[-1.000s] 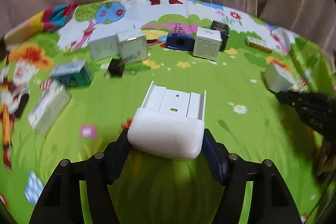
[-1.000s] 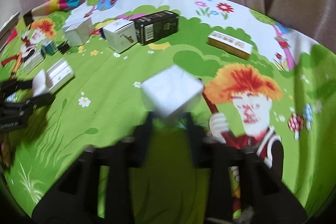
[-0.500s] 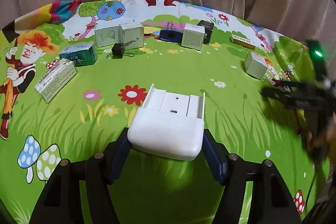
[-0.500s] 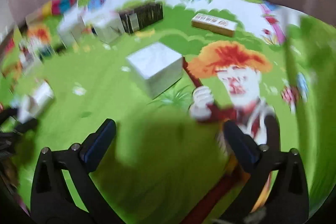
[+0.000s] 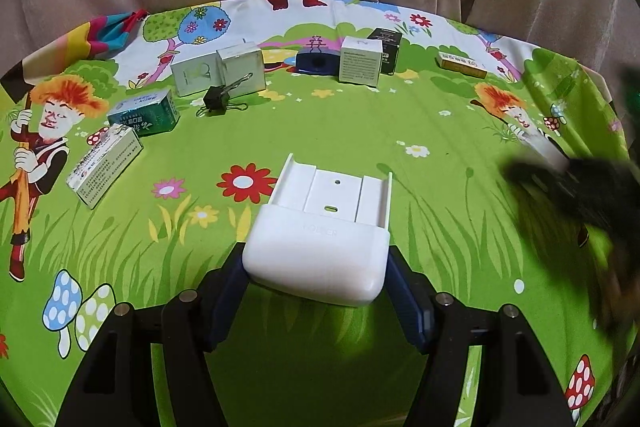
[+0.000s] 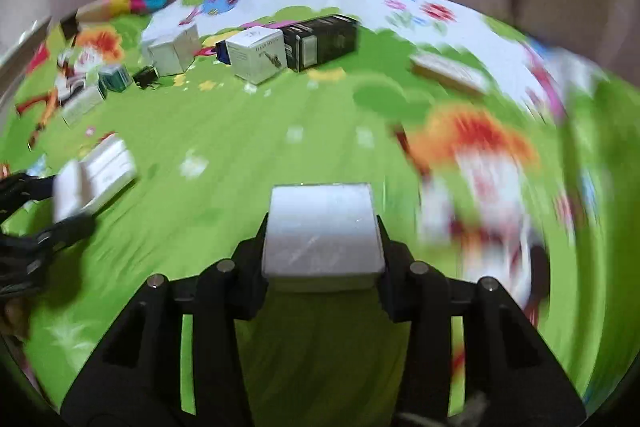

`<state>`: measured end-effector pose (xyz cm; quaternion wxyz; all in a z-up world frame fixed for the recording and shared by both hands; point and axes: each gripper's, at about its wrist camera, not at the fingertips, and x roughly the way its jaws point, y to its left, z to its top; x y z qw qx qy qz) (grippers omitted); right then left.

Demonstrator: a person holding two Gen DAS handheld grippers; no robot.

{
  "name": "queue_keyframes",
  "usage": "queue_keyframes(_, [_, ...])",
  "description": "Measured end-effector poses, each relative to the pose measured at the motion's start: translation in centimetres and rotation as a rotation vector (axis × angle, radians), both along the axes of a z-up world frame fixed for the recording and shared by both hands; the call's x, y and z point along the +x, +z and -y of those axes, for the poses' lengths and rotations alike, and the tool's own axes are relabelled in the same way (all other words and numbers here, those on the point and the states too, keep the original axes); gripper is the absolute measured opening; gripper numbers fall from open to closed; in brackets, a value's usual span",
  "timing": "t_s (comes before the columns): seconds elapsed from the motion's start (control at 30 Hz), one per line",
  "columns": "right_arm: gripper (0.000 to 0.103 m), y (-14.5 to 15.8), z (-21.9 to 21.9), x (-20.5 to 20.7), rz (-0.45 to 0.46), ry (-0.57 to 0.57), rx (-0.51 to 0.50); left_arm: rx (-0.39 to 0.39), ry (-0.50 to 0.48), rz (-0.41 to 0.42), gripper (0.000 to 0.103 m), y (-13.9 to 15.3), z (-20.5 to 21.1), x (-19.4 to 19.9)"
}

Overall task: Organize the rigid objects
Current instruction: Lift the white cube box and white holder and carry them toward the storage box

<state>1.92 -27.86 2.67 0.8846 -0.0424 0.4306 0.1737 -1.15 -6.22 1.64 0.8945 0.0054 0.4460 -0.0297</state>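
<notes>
With several boxes already lined along the far edge of the surface (image 5: 440, 155), the left tongs (image 5: 316, 291) grip a white holder (image 5: 320, 255) and the right tongs (image 6: 322, 259), just closing, clamp a white cube (image 6: 322, 231), both unplaced.

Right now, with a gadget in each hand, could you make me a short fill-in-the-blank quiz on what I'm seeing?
1. The left gripper is shut on a white ____ holder.
2. The right gripper holds a white ____.
3. The black binder clip lies in front of two pale ____.

Missing words: plastic; box; boxes
</notes>
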Motion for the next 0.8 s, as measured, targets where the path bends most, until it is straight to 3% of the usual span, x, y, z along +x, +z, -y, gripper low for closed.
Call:
queue_keyframes(0.07, [0.048,0.6,1.0,-3.4,0.008,-0.075,0.075,-0.027,0.026,-0.021,0.066,0.3,-0.1,-0.2])
queue_keyframes(0.1, [0.048,0.8,1.1,-4.3,0.008,-0.093,0.087,-0.089,0.038,-0.022,0.066,1.1,-0.2,-0.7])
queue_keyframes(0.13, [0.048,1.5,1.2,-5.4,0.024,-0.110,0.081,-0.147,0.049,0.021,0.066,2.9,-0.1,-1.6])
queue_keyframes(0.17, [0.048,2.7,1.3,-6.1,0.064,-0.129,0.075,-0.145,0.049,0.085,0.066,4.9,0.4,-2.6])
queue_keyframes(0.2, [0.048,4.8,1.4,-7.3,0.133,-0.155,0.096,-0.113,0.038,0.201,0.065,8.3,1.3,-4.2])
queue_keyframes(0.27, [0.048,10.4,2.2,-10.4,0.340,-0.245,0.187,-0.075,0.048,0.417,0.065,14.0,2.1,-7.5])
queue_keyframes(0.3, [0.048,14.0,2.5,-13.0,0.504,-0.274,0.250,-0.086,0.066,0.513,0.065,16.4,2.0,-9.2])
queue_keyframes(0.37, [0.048,17.8,1.8,-16.3,0.705,-0.304,0.229,-0.120,0.102,0.662,0.063,19.6,1.5,-12.2])
queue_keyframes(0.43, [0.049,21.0,1.0,-20.6,0.934,-0.323,0.203,-0.106,0.128,0.795,0.059,21.8,1.4,-15.1])
queue_keyframes(0.47, [0.049,21.7,0.6,-21.6,0.976,-0.332,0.191,-0.095,0.127,0.829,0.059,22.4,1.4,-16.0])
queue_keyframes(0.53, [0.049,23.1,-0.1,-23.7,1.043,-0.325,0.190,-0.094,0.118,0.851,0.056,23.1,1.4,-17.0])
queue_keyframes(0.67, [0.049,23.9,-1.7,-24.1,1.051,-0.287,0.177,-0.120,0.120,0.831,0.043,23.7,0.7,-17.8])
queue_keyframes(0.8, [0.049,24.2,-2.2,-24.6,1.044,-0.262,0.172,-0.129,0.116,0.805,0.038,23.5,0.0,-17.9])
